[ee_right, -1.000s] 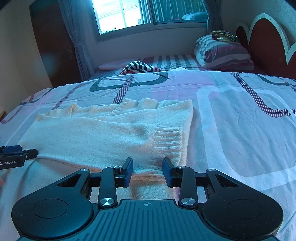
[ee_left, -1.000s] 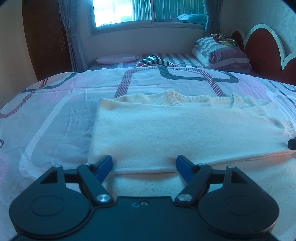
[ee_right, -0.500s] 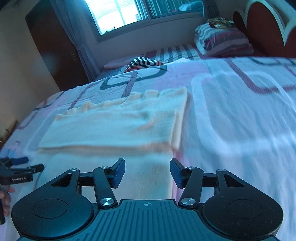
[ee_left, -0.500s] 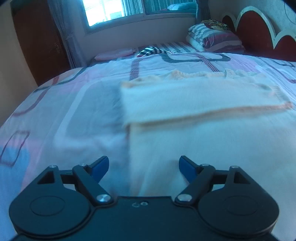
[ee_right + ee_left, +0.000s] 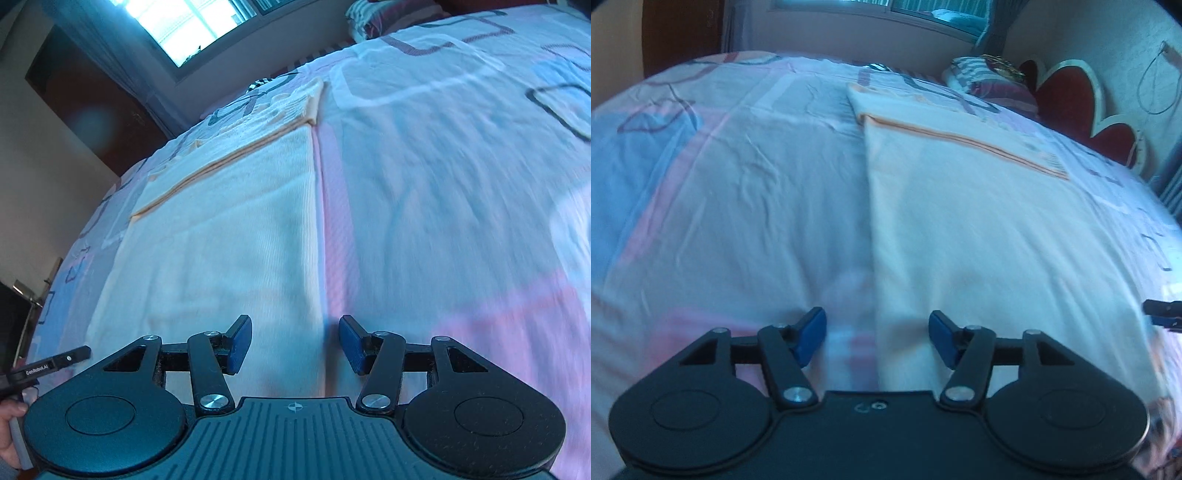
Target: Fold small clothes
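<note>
A cream knit sweater (image 5: 979, 221) lies flat on the bed, its far part folded over toward me with an orange-edged fold line. My left gripper (image 5: 875, 338) is open and empty, low over the sweater's near left edge. My right gripper (image 5: 295, 343) is open and empty, low over the sweater's (image 5: 229, 229) near right edge. Each gripper straddles a side edge of the cloth. The right gripper's tip shows at the right of the left wrist view (image 5: 1163, 312); the left gripper's tip shows at the left of the right wrist view (image 5: 48, 369).
The bed sheet (image 5: 738, 184) is pink and white with line patterns. Pillows (image 5: 990, 77) and a red heart-shaped headboard (image 5: 1071, 99) stand at the far right. A window (image 5: 199, 26) and dark wardrobe (image 5: 85, 96) lie beyond the bed.
Both grippers have pulled back toward me and dropped to the sweater's near corners, tilting outward. The folded part now lies farther away. Both stay open.
</note>
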